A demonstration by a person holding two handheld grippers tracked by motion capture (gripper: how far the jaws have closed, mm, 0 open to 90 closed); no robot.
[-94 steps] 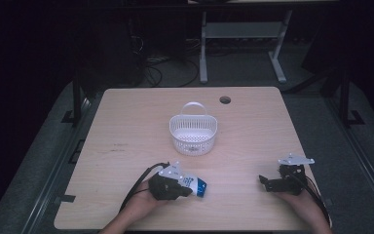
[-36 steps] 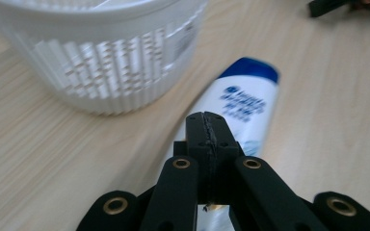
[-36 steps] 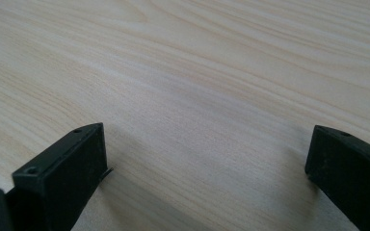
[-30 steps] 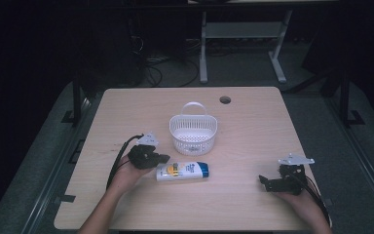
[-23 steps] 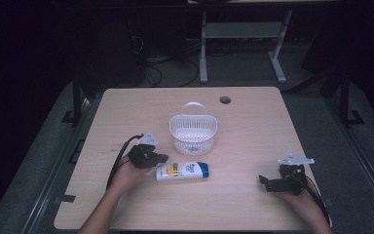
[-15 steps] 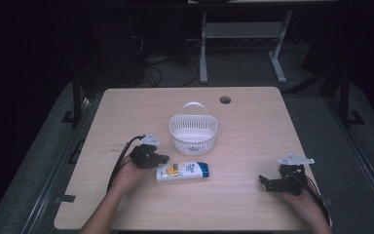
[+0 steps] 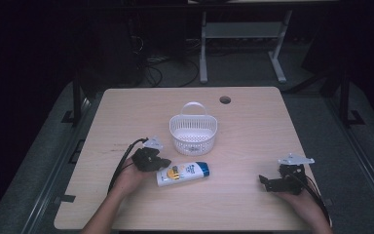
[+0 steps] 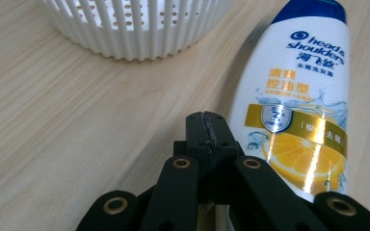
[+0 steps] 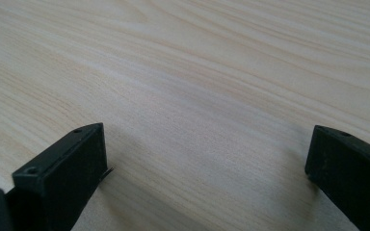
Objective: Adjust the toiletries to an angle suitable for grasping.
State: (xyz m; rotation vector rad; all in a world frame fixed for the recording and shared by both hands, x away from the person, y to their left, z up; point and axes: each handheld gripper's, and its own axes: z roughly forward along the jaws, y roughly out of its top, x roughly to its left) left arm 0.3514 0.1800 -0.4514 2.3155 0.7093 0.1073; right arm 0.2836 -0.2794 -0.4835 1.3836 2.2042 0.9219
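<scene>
A white shampoo bottle with a blue cap lies flat on the wooden table, cap to the right, just in front of a white slatted basket. My left gripper rests at the bottle's left end, its jaws shut with nothing between them. In the left gripper view the shut gripper points past the bottle, which lies to its right, toward the basket. My right gripper sits near the front right of the table; in the right gripper view the gripper stands open over bare wood.
The basket has a handle on its far side and nothing inside that I can see. A round cable hole lies near the table's far edge. Table legs and cables stand on the dark floor beyond.
About three seconds ago the left gripper was at the bottle nearer the front edge. Now the bottle lies closer to the basket and the gripper sits left of it. The right gripper has stayed put.
</scene>
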